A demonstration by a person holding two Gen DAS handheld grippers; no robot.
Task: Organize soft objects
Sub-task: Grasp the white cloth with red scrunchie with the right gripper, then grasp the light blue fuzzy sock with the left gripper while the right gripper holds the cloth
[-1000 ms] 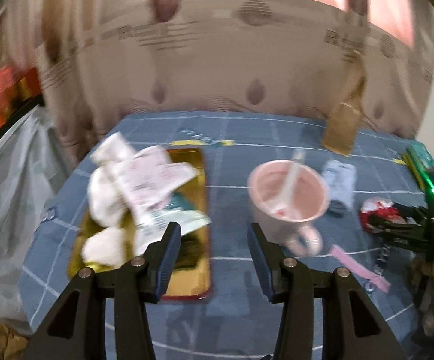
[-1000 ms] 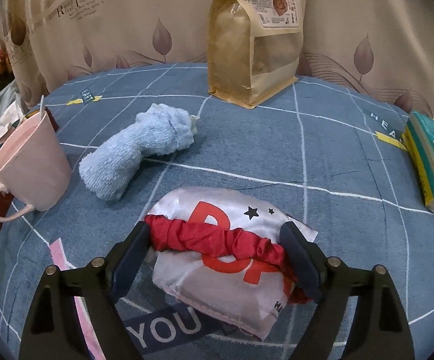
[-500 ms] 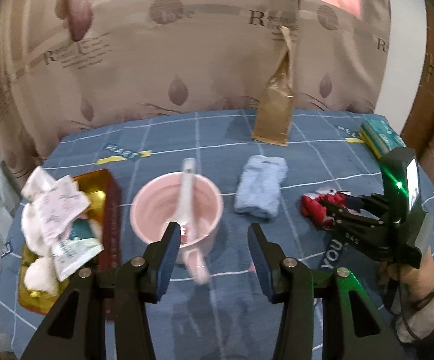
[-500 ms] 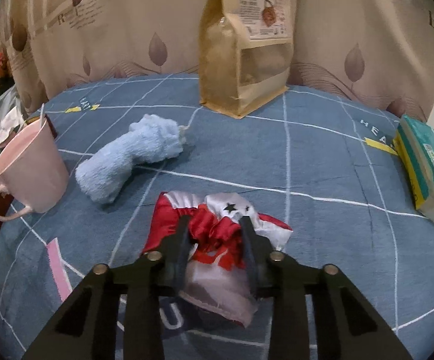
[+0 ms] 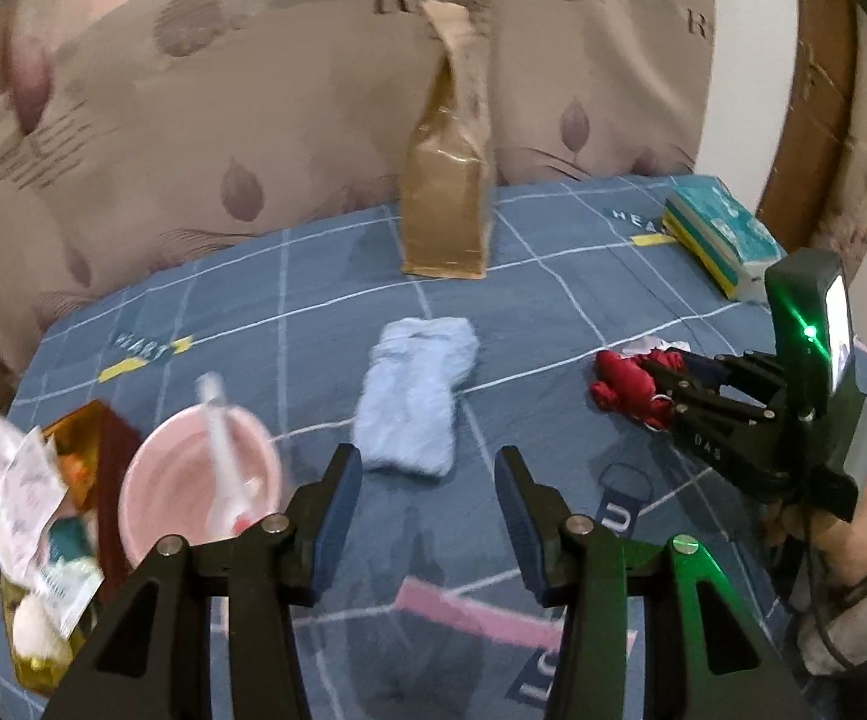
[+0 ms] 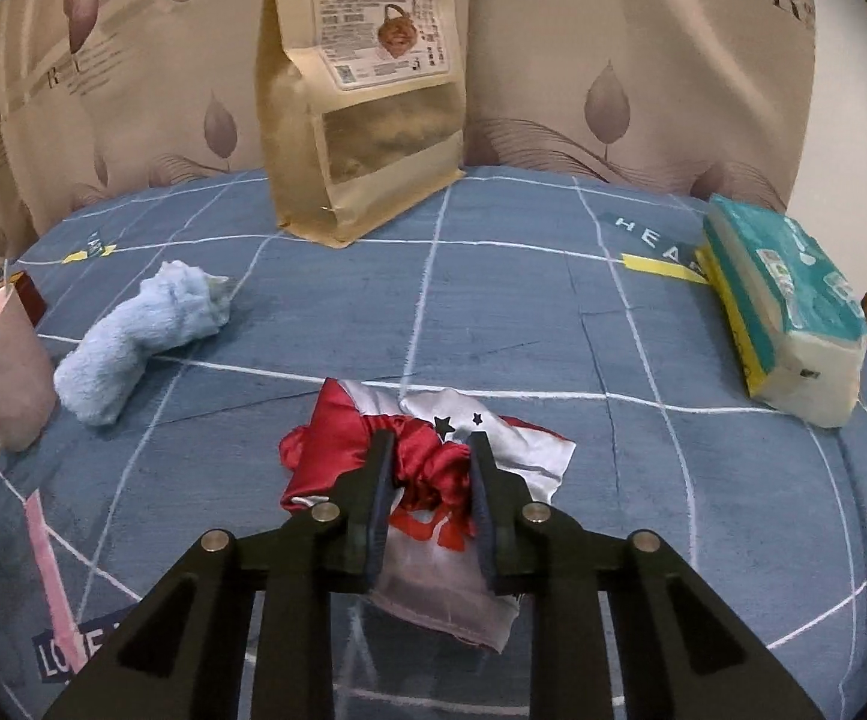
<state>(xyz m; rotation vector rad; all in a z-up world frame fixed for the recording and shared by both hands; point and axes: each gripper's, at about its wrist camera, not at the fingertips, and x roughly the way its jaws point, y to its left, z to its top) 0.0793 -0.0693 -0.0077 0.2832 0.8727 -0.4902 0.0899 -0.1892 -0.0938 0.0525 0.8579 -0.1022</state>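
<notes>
Satin, red and white, is bunched between the narrow jaws of the right gripper [image 6: 427, 468]: the jaws have just been closing and now pinch the crumpled red part of the satin cloth [image 6: 433, 468], a glossy piece printed with small black stars and red lettering. It lies near the front edge of the blue blanket [image 6: 553, 312], a soft surface crossed by white grid lines. Its loose white end spills toward the front edge, under the gripper.

Toward the left edge lies a fluffy light-blue towel [image 6: 133, 342], rolled into a thick, slightly bent tube. In the right wrist view its long axis runs diagonally, one end toward the front-left corner, the other toward the back. In the left wrist view the towel [image 5: 415, 396] points straight away from the left gripper [image 5: 427, 504], whose jaws stand wide with nothing between them, just short of the towel's near end.

At the back edge a tall kraft-paper bag [image 6: 361, 90] stands upright with a clear window and a printed label. A plastic-wrapped tissue pack [image 6: 787, 312], a soft block in teal, yellow and white, sits by the right edge. At the left edge sit a smooth pink mug [image 5: 199, 492] holding a spoon and, beside it, a shiny gold tray [image 5: 82, 438] piled with paper packets.
</notes>
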